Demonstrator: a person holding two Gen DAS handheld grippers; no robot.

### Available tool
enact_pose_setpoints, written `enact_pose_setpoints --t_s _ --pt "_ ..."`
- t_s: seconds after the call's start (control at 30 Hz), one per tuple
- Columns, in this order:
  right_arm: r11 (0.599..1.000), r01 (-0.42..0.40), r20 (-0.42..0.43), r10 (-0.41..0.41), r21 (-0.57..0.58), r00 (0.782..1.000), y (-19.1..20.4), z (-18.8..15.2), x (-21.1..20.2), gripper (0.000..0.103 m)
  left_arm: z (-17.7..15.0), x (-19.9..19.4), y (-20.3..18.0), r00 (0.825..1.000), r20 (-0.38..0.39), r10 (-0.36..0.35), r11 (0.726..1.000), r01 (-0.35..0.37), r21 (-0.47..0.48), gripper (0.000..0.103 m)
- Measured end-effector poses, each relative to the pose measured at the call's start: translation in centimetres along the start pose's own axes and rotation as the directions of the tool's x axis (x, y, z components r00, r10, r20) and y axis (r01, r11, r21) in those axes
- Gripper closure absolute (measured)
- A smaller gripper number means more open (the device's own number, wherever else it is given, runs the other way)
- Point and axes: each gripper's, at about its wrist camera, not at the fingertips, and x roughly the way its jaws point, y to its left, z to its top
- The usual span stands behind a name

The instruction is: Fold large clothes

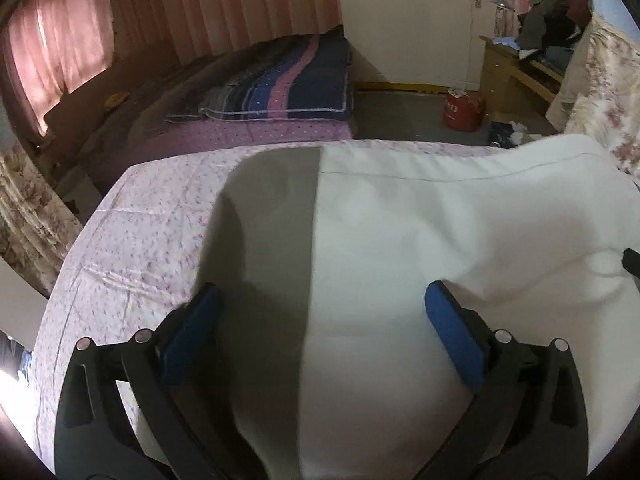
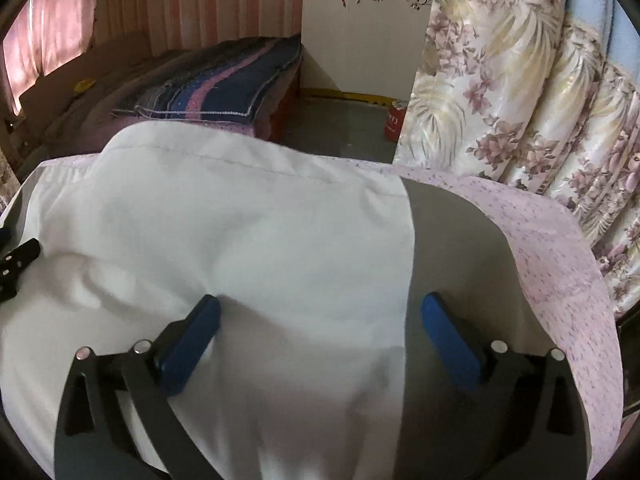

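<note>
The white garment point(image 1: 420, 240) lies spread on a grey board point(image 1: 272, 208), which sits on a bed covered by a pink flowered quilt point(image 1: 160, 232). In the left wrist view the cloth covers the right part of the board, with a stitched hem running across its far edge and a soft bulge toward the right. In the right wrist view the same garment point(image 2: 240, 240) covers the left part of the board point(image 2: 452, 248), and the quilt point(image 2: 560, 260) shows past the board's rounded corner.

The left tongs point(image 1: 320, 308) hang above the garment's straight edge, the blue pads wide apart with nothing between them. The right tongs point(image 2: 320, 312) likewise stand wide apart over the cloth and board, gripping nothing.

Beyond the bed lie a second bed with a striped blanket point(image 1: 288, 80), a white wardrobe point(image 1: 408, 20), a red container point(image 1: 462, 110) on the floor and a flowered curtain point(image 2: 520, 100).
</note>
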Motion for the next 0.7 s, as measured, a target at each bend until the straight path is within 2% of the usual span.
enact_pose_setpoints --t_s 0.1,0.2,0.23,0.3,0.37,0.4,0.47,0.57,0.7 --pt "0.997 -0.007 0.001 0.007 0.072 1.0 -2.1 0.6 0.5 0.003 0.6 0.9 1.4 1.0 -0.021 0.014 0.998 -0.015 -0.066 0.003" --pt "0.982 -0.005 -0.02 0.009 0.189 1.0 -5.3 0.9 1.2 0.003 0.8 1.9 4.0 0.997 -0.049 0.057 0.987 -0.064 -0.145 0.003" --pt "0.976 0.011 -0.034 -0.003 0.216 0.999 -6.1 0.9 1.4 0.003 0.8 2.3 4.8 0.997 -0.062 0.04 0.984 -0.05 -0.173 0.003" --pt "0.981 0.064 -0.053 -0.056 0.183 0.997 -6.2 0.9 1.2 0.003 0.7 2.5 5.9 0.997 -0.073 0.002 0.981 -0.016 -0.194 0.003" --pt "0.981 0.163 -0.039 -0.159 0.103 0.986 -5.7 1.0 0.0 0.003 0.7 2.2 6.0 0.998 -0.06 -0.012 0.985 0.002 -0.175 0.004" --pt "0.979 0.189 -0.025 -0.188 0.078 0.982 -5.7 1.1 -0.8 0.002 0.7 1.9 6.0 0.997 -0.05 -0.052 0.986 0.044 -0.162 0.004" --pt "0.987 0.158 0.027 -0.16 0.041 0.987 -6.1 0.7 -3.4 0.002 0.5 0.5 6.0 0.997 -0.012 -0.081 0.988 0.079 -0.13 0.004" --pt "0.992 0.121 0.053 -0.123 0.026 0.991 -7.9 -0.8 -7.2 0.002 -0.2 -3.3 5.7 0.99 0.062 -0.126 0.989 0.13 -0.069 0.004" --pt "0.995 0.033 0.023 -0.036 0.097 0.999 -11.1 -3.6 -10.1 0.002 -1.8 -8.6 4.7 0.975 0.098 -0.198 0.979 0.202 -0.031 0.003"
